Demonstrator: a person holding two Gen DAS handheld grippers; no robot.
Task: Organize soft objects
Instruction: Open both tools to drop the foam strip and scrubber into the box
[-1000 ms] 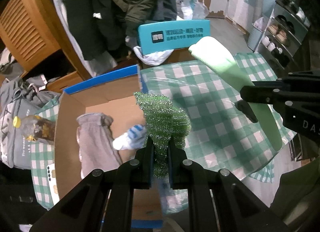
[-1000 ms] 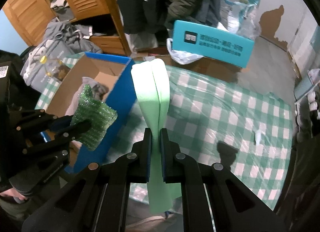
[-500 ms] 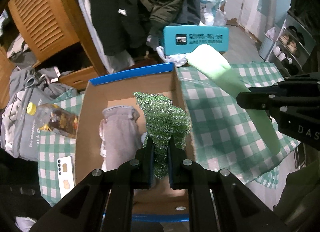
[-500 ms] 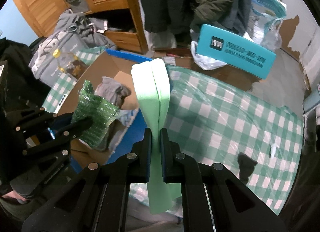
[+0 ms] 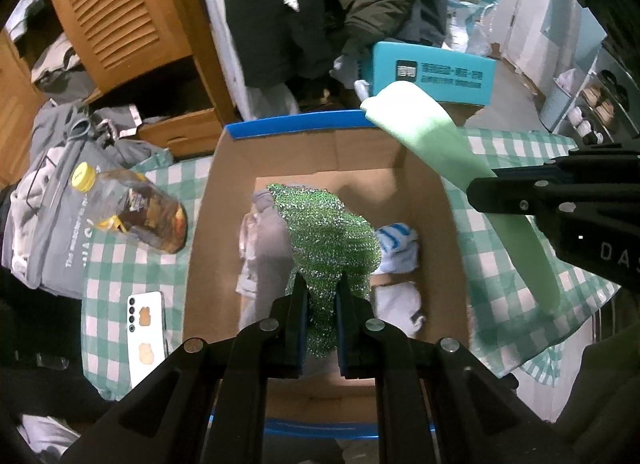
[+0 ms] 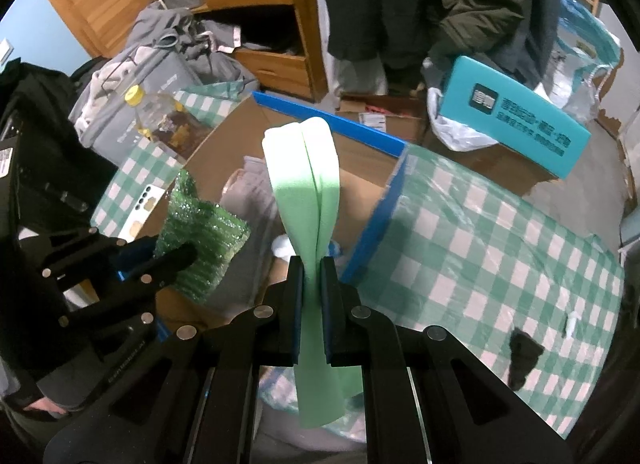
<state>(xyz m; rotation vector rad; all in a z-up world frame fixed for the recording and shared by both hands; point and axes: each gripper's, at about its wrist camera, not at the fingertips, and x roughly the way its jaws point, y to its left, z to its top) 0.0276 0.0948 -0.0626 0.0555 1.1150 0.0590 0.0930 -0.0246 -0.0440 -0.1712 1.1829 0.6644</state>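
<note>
Cardboard now fills the left wrist view: a second ago the left gripper [image 5: 321, 296] hung over the box's edge and the green-and-white checked tablecloth [image 6: 480, 232], and now it sits squarely above the open brown cardboard box with blue-taped rims [image 5: 296, 124], its fingers clamped on the glittery green mesh scouring cloth [image 5: 328, 232]. The right gripper [image 6: 311, 296] has swept across with it, jaws pinched tight on the pale green folded foam strip [image 6: 304, 184], which now stands over the box's near corner rather than over bare tablecloth. Inside the box lie a grey knitted garment [image 5: 264, 248] and a blue-and-white striped sock [image 5: 396, 244], so earlier soft items are already in. That shift suggests both carries are nearly done, and what remains looks like lowering and letting go, the mesh cloth first since it is better centred; the foam strip probably needs to come further over the opening. For writing: the teal carton [image 6: 516, 120] behind the table carries a dark square logo and two lines of characters too blurred to read; the right gripper's body shows the letters "DAS" in the left wrist view; a grey bag [image 5: 52, 224] beside the yellow-capped plastic bottle [image 5: 132, 208] has white lettering beginning "The", the rest unclear. A white phone [image 5: 146, 328] lies beside the box.
</note>
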